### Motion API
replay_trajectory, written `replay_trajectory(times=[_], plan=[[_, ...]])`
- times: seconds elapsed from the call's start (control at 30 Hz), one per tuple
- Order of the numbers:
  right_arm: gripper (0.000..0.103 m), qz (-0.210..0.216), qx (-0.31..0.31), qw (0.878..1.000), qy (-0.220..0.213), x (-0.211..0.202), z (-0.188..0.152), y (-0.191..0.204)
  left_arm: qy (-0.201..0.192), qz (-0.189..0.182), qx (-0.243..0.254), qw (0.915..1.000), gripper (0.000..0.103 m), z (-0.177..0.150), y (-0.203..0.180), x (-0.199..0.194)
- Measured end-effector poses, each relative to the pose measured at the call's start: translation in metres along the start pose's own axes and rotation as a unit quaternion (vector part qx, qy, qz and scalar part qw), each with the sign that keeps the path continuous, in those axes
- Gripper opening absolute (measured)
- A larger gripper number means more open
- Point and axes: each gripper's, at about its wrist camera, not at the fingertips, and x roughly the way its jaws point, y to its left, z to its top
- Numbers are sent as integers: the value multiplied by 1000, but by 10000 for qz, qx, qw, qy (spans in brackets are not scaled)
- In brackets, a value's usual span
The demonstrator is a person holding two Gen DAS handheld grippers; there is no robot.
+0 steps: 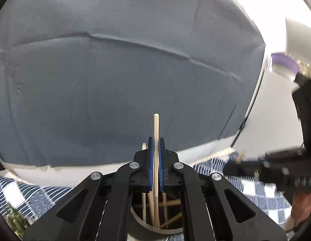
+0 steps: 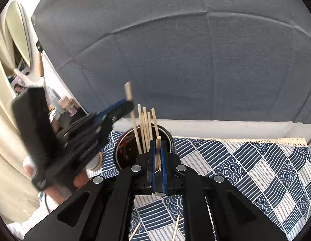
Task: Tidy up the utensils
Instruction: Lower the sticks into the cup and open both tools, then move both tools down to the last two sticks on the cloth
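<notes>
Chopstick (image 1: 156, 126): pale wood, upright | left tool (image 1: 156, 140) clamped | holder (image 2: 144, 146) below

Pale wood chopsticks (image 2: 144, 127), blue-padded black claws, navy/white wave-patterned tablecloth (image 2: 245, 172) (lace-edged), grey backdrop (image 2: 175, 60).

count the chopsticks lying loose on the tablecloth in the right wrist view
2 pale wooden chopsticks lie on the blue patterned tablecloth at the bottom edge: one left, one right. The claw's frame may hide more.
</notes>
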Motion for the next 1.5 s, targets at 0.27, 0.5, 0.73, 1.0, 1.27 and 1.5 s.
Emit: replay_trajectory(times=[0.27, 0.5, 0.73, 1.0, 1.27, 1.5], plan=[[6, 73, -34, 10000, 33, 28, 6, -5, 606, 214, 86, 9979, 5, -14, 0, -12], [9, 85, -127, 9998, -104, 30, 4, -3, 776, 269, 34, 9966, 25, -17, 6, -24], [55, 57, 72, 9992, -398, 4, -8, -13, 709, 298, -20, 9970, 75, -25, 12, -48], [95, -261, -55, 9948, -979, -45, -37, -10, 761, 398, -425, 9954, 95, -49, 19, -85], [95, -633, 21, 9888, -1352, -75, -82, -4, 656, 526, -368, 9958, 97, -86, 7, -124], [95, -1087, 123, 9935, -303, -46, -134, -12, 846, 653, -66, 9942, 97, -127, -15, -131]])
